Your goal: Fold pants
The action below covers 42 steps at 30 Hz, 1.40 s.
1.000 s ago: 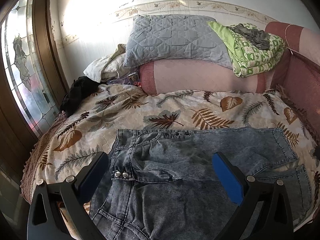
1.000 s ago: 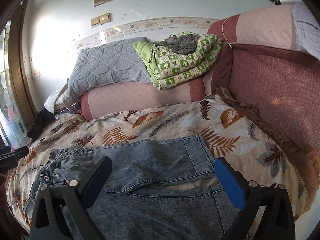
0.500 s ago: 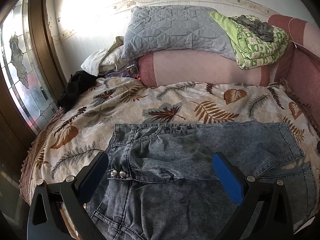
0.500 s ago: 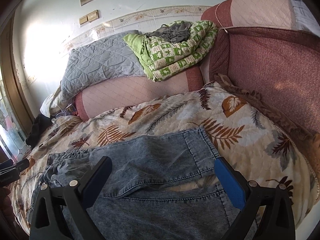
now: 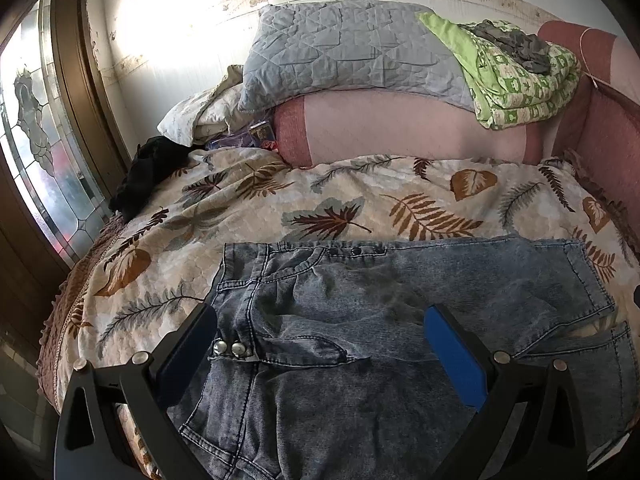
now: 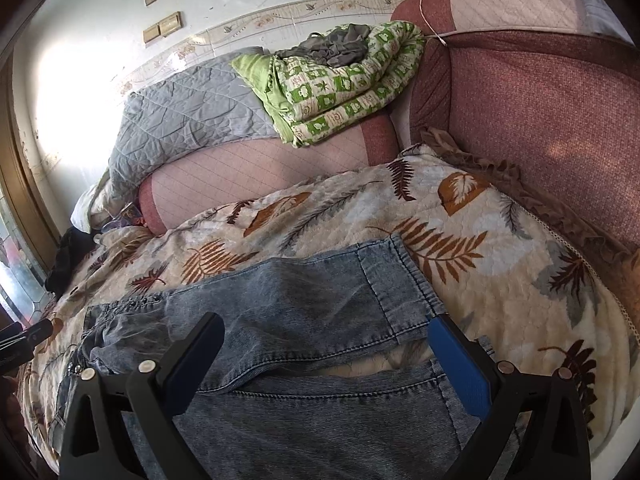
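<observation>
Washed blue denim pants [image 5: 360, 320] lie flat on a leaf-patterned bedspread [image 5: 340, 200], waistband at the left, legs stretching right. Two metal snap buttons [image 5: 229, 348] show at the fly. My left gripper [image 5: 320, 344] is open and empty, hovering over the waist and hip area. In the right wrist view the pants [image 6: 288, 312] show both leg ends, the far leg's hem [image 6: 396, 284] lying over the near leg. My right gripper [image 6: 326, 352] is open and empty above the legs near the hems.
A grey quilted pillow [image 5: 348, 52] and a green patterned blanket [image 5: 516, 76] rest on a pink bolster [image 5: 400, 124] at the back. A maroon headboard [image 6: 540, 128] stands at the right. Black cloth [image 5: 148, 172] lies by the stained-glass door [image 5: 36, 152] at the left.
Both grippers have tilted down and moved slightly closer to the pants. The pants have not moved. Both grippers stay open.
</observation>
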Each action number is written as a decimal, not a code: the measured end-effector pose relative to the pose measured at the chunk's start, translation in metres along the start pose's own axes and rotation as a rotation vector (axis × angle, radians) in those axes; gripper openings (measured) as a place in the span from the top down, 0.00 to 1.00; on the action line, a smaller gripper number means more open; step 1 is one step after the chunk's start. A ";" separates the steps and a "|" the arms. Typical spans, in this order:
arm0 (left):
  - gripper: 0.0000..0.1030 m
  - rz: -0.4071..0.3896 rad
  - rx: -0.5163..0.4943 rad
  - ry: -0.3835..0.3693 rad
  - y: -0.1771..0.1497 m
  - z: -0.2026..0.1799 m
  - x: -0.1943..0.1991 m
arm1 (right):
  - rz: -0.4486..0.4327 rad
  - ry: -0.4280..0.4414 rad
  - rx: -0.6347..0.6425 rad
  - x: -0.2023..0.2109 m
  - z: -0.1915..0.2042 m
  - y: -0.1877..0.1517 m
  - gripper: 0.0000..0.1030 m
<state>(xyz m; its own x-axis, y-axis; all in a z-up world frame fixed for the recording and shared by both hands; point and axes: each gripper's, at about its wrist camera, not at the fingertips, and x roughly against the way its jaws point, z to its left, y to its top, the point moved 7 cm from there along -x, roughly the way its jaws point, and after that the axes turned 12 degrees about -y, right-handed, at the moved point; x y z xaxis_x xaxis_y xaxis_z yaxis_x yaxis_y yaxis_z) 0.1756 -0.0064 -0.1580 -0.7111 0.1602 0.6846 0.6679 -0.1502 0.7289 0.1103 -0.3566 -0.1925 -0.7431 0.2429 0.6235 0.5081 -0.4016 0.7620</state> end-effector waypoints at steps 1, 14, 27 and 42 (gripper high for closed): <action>0.00 0.002 0.000 0.000 0.000 0.000 -0.001 | 0.002 -0.002 -0.001 -0.001 -0.001 0.000 0.00; 0.00 0.093 0.031 -0.025 -0.004 0.033 -0.035 | 0.036 -0.014 0.004 -0.017 -0.004 -0.006 0.00; 0.00 0.327 0.248 0.072 0.035 0.202 -0.153 | 0.261 0.038 -0.017 -0.113 -0.017 0.049 0.00; 0.28 0.417 0.184 -0.050 0.032 0.159 -0.257 | 0.317 -0.021 -0.104 -0.229 -0.044 0.071 0.13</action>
<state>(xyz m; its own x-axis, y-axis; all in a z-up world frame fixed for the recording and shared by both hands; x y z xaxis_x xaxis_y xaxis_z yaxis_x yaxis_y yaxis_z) 0.4152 0.1025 -0.3107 -0.3649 0.1701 0.9154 0.9259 -0.0369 0.3760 0.2969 -0.4795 -0.2889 -0.5452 0.1095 0.8311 0.6647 -0.5478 0.5081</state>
